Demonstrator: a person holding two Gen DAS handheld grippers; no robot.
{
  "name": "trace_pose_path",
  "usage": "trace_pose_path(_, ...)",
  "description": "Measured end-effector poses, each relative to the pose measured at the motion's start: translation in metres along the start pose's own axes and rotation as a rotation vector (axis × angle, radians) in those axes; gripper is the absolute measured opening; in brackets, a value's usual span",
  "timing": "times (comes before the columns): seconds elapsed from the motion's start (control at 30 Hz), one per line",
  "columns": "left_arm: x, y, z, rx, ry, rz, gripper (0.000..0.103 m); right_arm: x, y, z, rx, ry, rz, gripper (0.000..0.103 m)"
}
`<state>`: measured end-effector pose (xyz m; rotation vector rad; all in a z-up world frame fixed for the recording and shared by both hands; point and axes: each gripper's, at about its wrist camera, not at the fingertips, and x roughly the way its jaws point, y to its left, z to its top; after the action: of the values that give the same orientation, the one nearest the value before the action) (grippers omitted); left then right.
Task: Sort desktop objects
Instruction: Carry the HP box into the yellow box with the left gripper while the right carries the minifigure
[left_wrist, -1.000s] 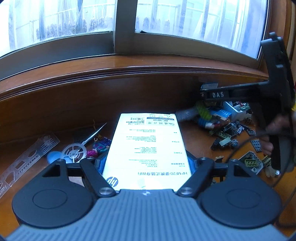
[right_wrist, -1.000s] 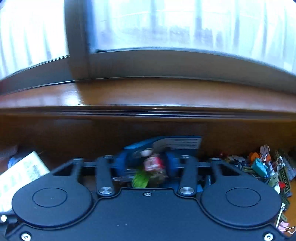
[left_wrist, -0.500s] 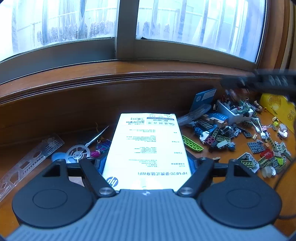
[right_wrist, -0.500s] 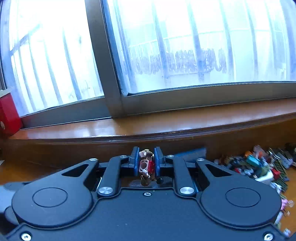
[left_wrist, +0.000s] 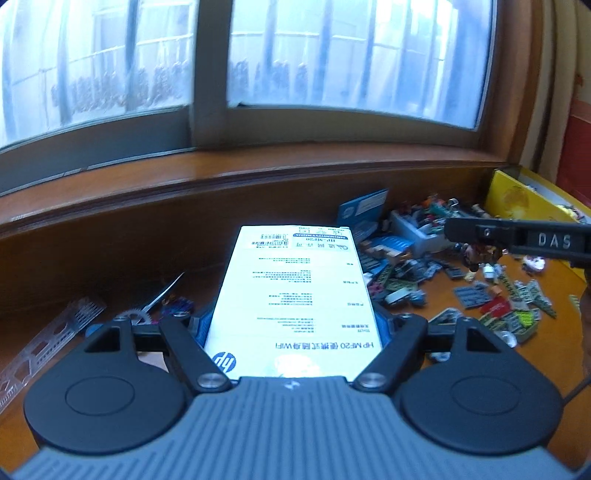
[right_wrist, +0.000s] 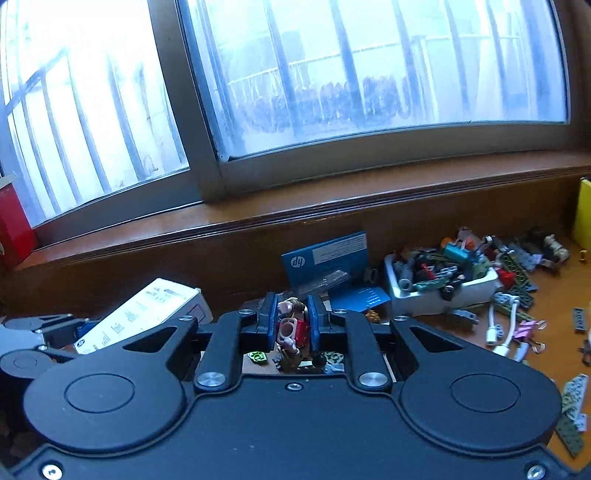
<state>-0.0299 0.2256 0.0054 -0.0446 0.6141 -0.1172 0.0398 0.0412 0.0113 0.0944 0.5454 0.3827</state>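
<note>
Both hand-held grippers loaded above the wooden surface (left_wrist: 546, 284).

Left hand-held gripper (left_wrist: 291, 328) clamps a white HP box (left_wrist: 295, 291) between wide-set pads. Right hand-held gripper (right_wrist: 291, 325) pinches a small toy figure (right_wrist: 291, 328) in narrow jaws; ahead and to its right sits a brick-filled white tray (right_wrist: 472, 288).

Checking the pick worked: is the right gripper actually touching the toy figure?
Touching. The right wrist view shows the right gripper shut on the toy figure, both blue pads pressed against its sides.
</note>
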Motion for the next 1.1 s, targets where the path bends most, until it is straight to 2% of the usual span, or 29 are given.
trace_pose_path(0.1, -0.006, -0.013, 0.004, 0.029, -0.014, -0.008, 0.077, -0.013, 0.002, -0.001, -0.047, -0.010, -0.041, 0.017)
trace_pose_path(0.33, -0.020, -0.058, 0.019, 0.081, -0.061, -0.015, 0.077, -0.052, -0.023, 0.001, 0.015, -0.053, -0.033, 0.017)
trace_pose_path(0.73, -0.014, -0.177, 0.031, 0.129, -0.094, -0.037, 0.077, -0.130, -0.114, -0.005, 0.059, -0.068, -0.060, 0.017)
trace_pose_path(0.97, -0.003, -0.233, 0.038, 0.174, -0.112, -0.095, 0.077, -0.173, -0.163, -0.011, 0.105, -0.090, -0.112, 0.017)
trace_pose_path(1.1, 0.008, -0.257, 0.047, 0.214, -0.111, -0.168, 0.077, -0.189, -0.182, -0.013, 0.137, -0.111, -0.184, 0.017)
